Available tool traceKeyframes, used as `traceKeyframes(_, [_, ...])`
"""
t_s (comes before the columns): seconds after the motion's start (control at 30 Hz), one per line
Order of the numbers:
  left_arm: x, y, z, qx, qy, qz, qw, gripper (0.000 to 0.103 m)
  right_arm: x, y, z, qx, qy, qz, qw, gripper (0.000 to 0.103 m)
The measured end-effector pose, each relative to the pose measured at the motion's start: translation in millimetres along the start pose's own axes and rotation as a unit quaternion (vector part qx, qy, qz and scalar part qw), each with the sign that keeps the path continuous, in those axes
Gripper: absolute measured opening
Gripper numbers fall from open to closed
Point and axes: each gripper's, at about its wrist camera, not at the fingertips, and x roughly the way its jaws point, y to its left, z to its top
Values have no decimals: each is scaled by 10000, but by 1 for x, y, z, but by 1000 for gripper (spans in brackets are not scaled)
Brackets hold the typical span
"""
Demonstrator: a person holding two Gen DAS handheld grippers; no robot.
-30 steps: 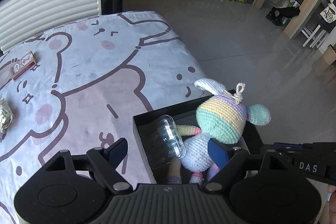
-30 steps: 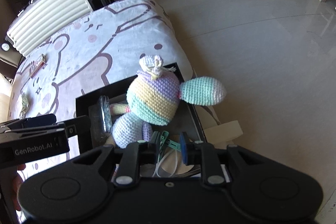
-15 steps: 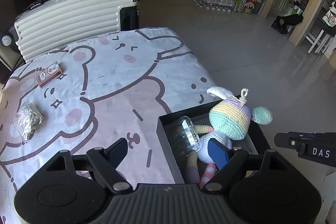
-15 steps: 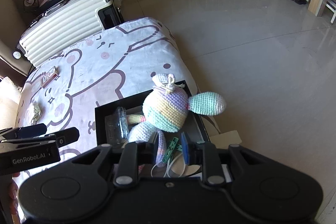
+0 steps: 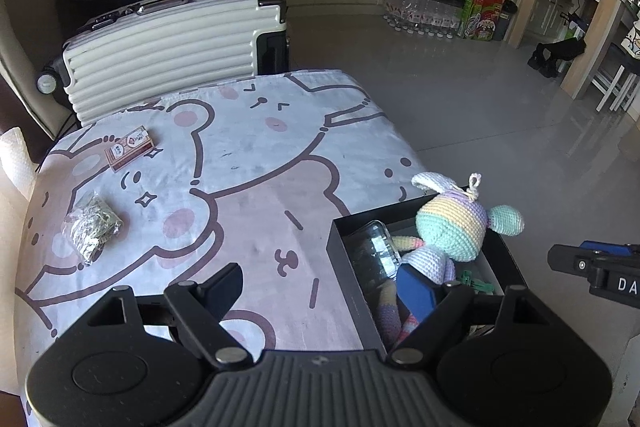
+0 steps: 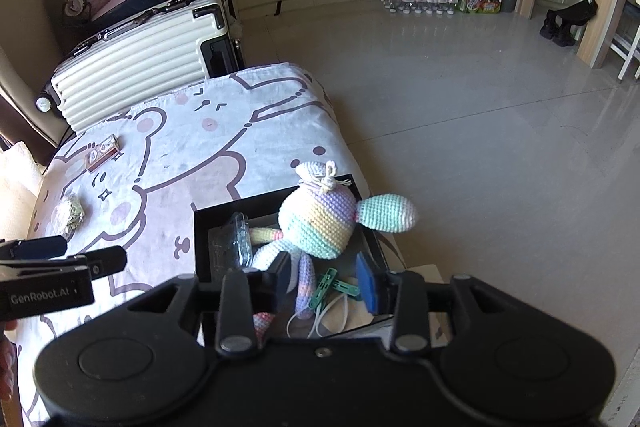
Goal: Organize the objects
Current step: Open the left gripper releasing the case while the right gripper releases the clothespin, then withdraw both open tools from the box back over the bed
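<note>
A pastel crochet doll [image 5: 452,227] [image 6: 320,223] sits in the black box [image 5: 340,247] [image 6: 200,239] at the table's right edge, beside a clear plastic case [image 5: 376,251] [image 6: 236,239]. A green clothespin [image 6: 332,287] and a white cord [image 6: 320,319] lie in the box too. My left gripper [image 5: 322,287] hangs open and empty over the box's left wall. My right gripper [image 6: 324,279] is above the box with its jaws opening. The doll's leg and the clothespin show below the gap, untouched. A small card box [image 5: 128,147] and a bag of small bits [image 5: 92,227] lie far left.
The cartoon-bear cloth [image 5: 248,163] covers the table. A white suitcase [image 5: 172,43] stands behind its far edge. The table drops off to grey floor [image 6: 480,107] on the right. Kitchen cabinets and a pack of bottles [image 5: 424,7] are far back.
Both grippers have risen and drawn back, so more of the table shows. The right jaws have widened. The doll stays in the box.
</note>
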Motion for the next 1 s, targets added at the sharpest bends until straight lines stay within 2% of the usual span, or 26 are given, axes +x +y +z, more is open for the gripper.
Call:
traceKeyframes(0.07, [-3, 3, -1, -25, -17, 64, 10000, 90, -3, 0, -1, -2, -30, -57, 10000, 49])
traceKeyframes(0.4, [-8, 13, -7, -65, -63, 295, 9995, 101, -11, 2, -6, -127, -227, -272, 9993, 75])
traceKeyframes(0.6, [-5, 14, -8, -60, -3, 371, 9993, 103, -12, -5, -8, -44, -343, -389, 9986, 99])
traceKeyframes(0.7, [-5, 13, -8, -48, -26, 413, 9991, 103, -11, -7, -9, -49, -352, -424, 9985, 103])
traceKeyframes(1.0, [-4, 9, -7, -12, -34, 439, 9990, 103, -7, -15, -11, -13, -281, -567, 9980, 103])
